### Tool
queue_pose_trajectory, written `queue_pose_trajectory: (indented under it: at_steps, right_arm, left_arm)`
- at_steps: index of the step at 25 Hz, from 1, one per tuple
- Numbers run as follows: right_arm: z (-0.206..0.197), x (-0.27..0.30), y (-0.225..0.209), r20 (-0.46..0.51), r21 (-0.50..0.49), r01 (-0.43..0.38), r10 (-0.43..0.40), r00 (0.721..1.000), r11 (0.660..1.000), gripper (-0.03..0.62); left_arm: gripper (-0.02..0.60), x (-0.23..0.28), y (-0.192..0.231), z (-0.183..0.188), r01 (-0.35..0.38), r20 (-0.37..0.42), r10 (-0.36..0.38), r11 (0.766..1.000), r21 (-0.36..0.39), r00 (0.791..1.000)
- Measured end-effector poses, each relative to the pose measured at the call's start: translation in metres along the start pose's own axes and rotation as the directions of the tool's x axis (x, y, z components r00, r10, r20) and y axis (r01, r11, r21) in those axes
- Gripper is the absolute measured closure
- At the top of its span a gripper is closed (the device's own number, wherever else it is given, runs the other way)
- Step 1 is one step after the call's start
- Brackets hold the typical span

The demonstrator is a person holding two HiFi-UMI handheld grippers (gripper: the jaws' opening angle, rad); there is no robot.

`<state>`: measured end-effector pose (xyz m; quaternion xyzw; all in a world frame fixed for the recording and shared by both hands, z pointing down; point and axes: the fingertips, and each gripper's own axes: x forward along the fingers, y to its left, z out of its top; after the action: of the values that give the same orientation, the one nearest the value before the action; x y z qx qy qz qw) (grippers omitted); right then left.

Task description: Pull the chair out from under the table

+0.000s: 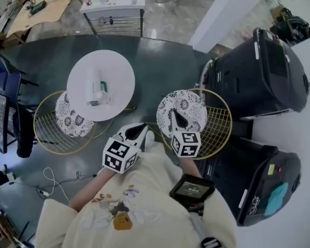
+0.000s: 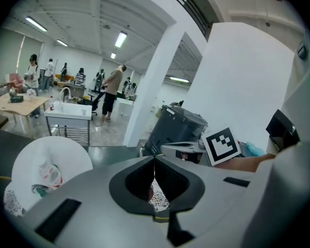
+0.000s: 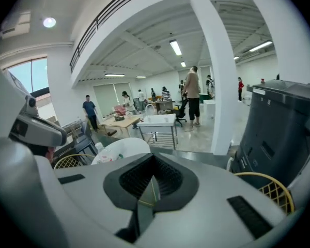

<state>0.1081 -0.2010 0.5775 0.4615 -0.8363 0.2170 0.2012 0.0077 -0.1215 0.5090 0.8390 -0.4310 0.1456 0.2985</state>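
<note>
Both grippers are idle. The left gripper [image 1: 143, 129] has its jaws pressed together on nothing, as its own view confirms. The right gripper [image 1: 175, 113] is likewise closed and empty. Both hang close to the person's chest, with the right one over the right chair [image 1: 219, 123].

Two wire chairs flank the round table [image 1: 119, 68]. The right chair stands clear of the table's edge, just beside a bin [image 1: 258, 76]. The left chair [image 1: 46, 133] has its cushion partly under the tabletop. I judge that chair to be the one not yet pulled out, and neither gripper is near it.

Risks from here:
- Closed jaws cannot take the rim. If they open late, they will knock the chair rather than grip it.
- The rim is thin round wire. A shallow pinch may slip or let the chair swing.
- Lifting the chair while pulling could strike the tabletop and topple the bottle [image 1: 95, 89].
- The floor cable [image 1: 49, 182] lies near that chair and could snag a leg.
- A reach across the table could sweep off the items on it.
</note>
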Motion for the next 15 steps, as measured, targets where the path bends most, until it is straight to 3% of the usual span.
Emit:
queue_pose_trajectory:
  at_steps: [6,15]
  right_arm:
    - [0.036,0.034,0.103,0.013,-0.104,-0.173,0.176,0.984,0.979,0.588]
    - [0.057,0.059,0.236,0.016,-0.210,-0.347,0.358,0.934,0.914,0.588]
  left_arm:
    - [0.572,-0.061,0.068,0.000,-0.124,0.077,0.132,0.986,-0.109,0.988]
    - [0.572,-0.160,0.151,-0.023,-0.270,0.140,0.307,0.934,-0.234,0.941]
